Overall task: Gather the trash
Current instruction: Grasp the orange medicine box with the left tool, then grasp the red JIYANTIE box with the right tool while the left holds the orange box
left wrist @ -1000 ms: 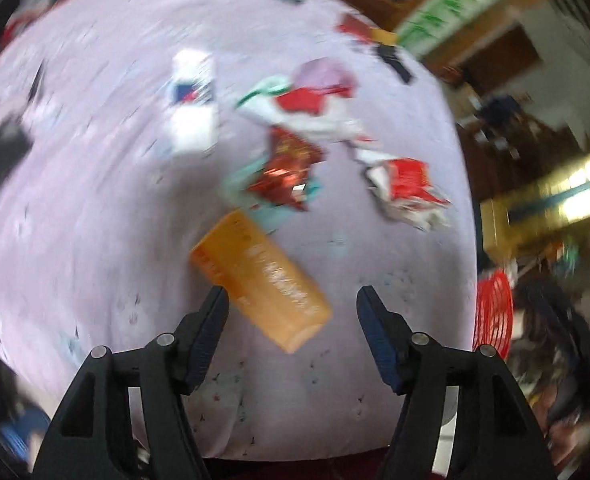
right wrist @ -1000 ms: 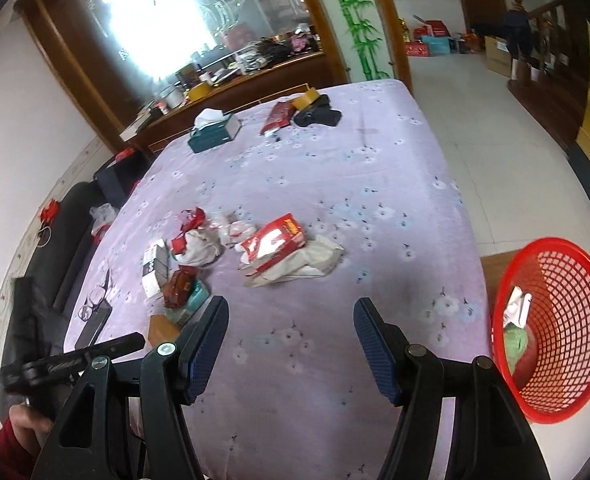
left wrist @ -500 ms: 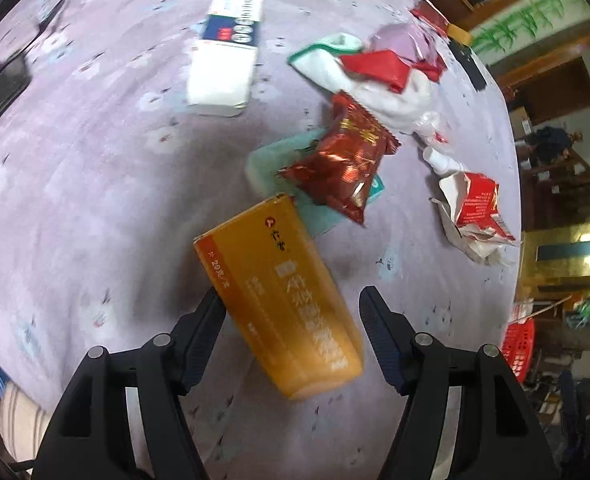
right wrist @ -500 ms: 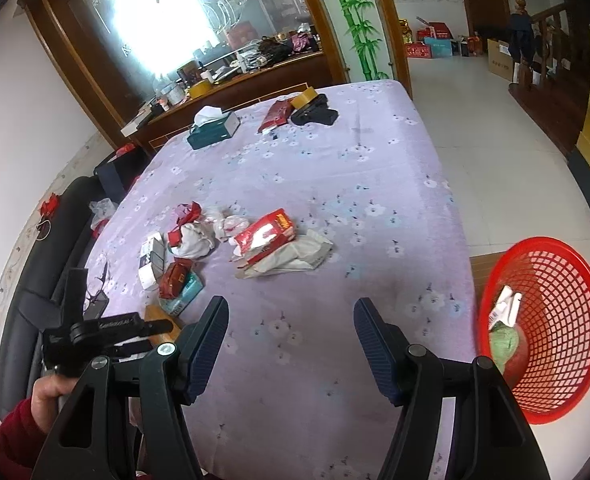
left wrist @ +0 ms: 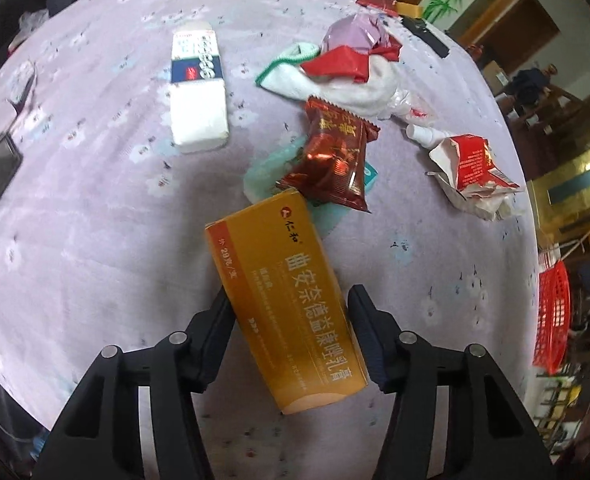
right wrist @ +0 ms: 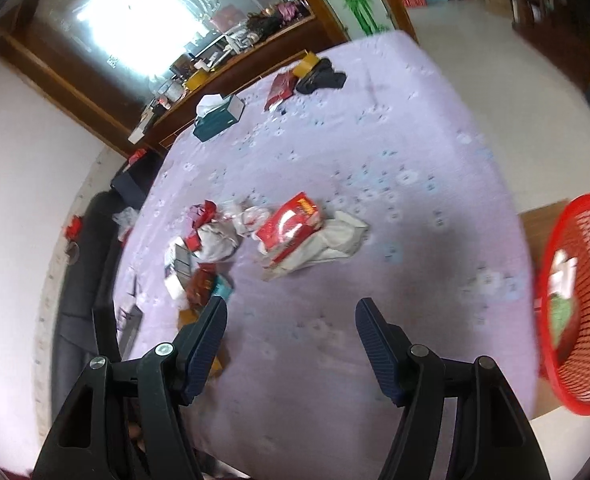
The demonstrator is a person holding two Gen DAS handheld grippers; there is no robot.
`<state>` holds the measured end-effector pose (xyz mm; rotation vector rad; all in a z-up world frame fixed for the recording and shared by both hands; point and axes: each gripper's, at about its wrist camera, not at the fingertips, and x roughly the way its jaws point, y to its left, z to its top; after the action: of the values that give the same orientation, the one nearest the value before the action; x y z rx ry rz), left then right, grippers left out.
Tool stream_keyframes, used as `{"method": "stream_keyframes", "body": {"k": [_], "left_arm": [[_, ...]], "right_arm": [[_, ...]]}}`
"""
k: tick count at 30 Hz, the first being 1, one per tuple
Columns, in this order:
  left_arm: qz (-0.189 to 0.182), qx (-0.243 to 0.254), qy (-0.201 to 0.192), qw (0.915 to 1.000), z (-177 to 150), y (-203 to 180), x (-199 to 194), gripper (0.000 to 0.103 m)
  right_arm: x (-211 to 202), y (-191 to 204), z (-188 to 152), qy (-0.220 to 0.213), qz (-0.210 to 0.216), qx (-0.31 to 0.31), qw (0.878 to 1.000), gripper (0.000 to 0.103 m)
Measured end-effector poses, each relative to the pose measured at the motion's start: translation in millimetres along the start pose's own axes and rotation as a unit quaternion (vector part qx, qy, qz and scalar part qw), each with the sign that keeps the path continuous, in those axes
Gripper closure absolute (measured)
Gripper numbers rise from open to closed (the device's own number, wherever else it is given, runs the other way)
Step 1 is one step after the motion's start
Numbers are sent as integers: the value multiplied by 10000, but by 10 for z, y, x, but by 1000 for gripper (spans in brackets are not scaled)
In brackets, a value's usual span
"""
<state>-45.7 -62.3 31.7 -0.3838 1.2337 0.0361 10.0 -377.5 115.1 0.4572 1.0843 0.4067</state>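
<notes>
Left gripper point(left wrist: 291, 314) has just been closing on the orange carton point(left wrist: 285, 300) lying on the lilac tablecloth point(left wrist: 95, 220) — jaws flank it, contact unconfirmed. Pickup imminent — red basket point(right wrist: 583, 308) awaits; right gripper point(right wrist: 291, 332) stands apart, empty.

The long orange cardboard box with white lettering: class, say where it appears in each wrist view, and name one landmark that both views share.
Left wrist view: the long orange cardboard box fills the lower centre, lying between the left gripper's jaws.
Right wrist view: only a small orange part shows at lower left, beside the right gripper's near finger.
Shared landmark: the red mesh basket, at the right edge in both.
</notes>
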Motion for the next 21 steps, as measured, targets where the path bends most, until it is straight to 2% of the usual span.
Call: {"method": "stream_keyframes", "body": {"k": [2,7,10,13,16,18,20,21], "left_arm": [[-8,163,-130,9998,-1,28,-76,49],[21,537,-423,9977,2,74,-231,49],[29,750,-549,9957,2,104,-308,49],[-13,877,-603,9943,-1,170,-371,49],[-19,1004,-637,9929,-9,191,-396,49],[-22,1092,-667,9918,-9,189,-415,49],[-27,1194,-709,9903,13,179,-427,49],[-43,1226,-731,9897,15,172,-438,49]], "right_arm": [[129,35,71,50,-24,86,9999,36],[458,82,305,117,-87,275,9995,39],[657,87,405,178,-186,421,9988,46],[857,95,476,283,-404,530,9974,54],[1005,56,481,376,-604,770,9945,55],[1087,47,471,413,-638,835,9936,61],[1160,40,449,448,-734,864,9925,74],[1172,39,437,444,-758,854,9925,78]]}}
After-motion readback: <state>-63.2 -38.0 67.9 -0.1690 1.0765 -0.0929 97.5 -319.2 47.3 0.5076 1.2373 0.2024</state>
